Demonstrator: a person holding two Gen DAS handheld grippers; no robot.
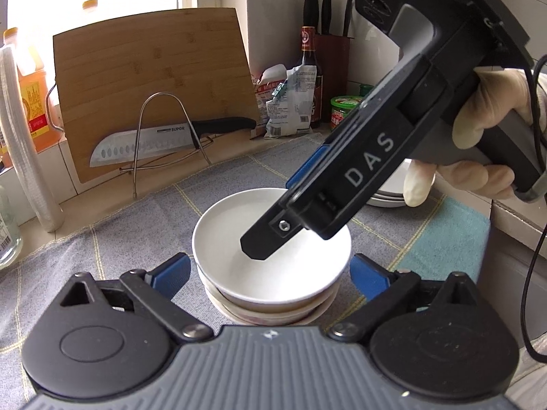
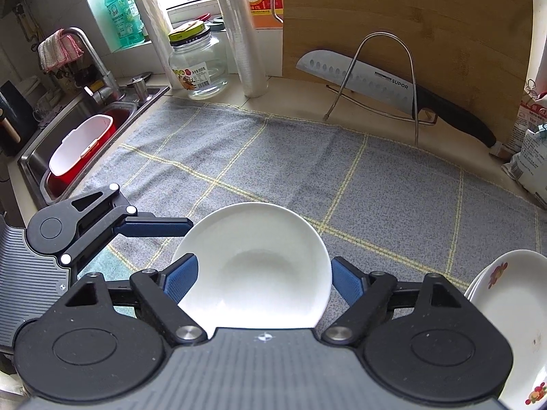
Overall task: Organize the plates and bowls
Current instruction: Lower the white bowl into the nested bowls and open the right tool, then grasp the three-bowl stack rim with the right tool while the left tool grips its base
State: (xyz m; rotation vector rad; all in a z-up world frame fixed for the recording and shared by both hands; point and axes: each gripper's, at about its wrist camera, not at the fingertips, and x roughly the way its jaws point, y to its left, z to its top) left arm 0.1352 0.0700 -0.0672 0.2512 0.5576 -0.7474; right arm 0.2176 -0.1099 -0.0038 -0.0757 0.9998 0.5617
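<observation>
A white bowl (image 1: 270,239) sits on top of a stack of bowls (image 1: 273,311) on the grey checked cloth (image 1: 136,239). My left gripper (image 1: 270,273) is open, its blue pads on either side of the stack, apart from it. My right gripper (image 2: 265,280) is open above the same white bowl (image 2: 259,266); in the left wrist view one of its fingers (image 1: 270,239) reaches into the bowl. A stack of white plates (image 1: 393,191) lies behind my right hand; flower-patterned plates (image 2: 506,307) show at the right of the right wrist view.
A bamboo cutting board (image 1: 150,78) and a knife (image 1: 143,145) stand on a wire rack at the back. Bottles, bags and a knife block (image 1: 331,51) fill the back right corner. A glass jar (image 2: 198,61), film rolls and a sink (image 2: 85,136) lie left.
</observation>
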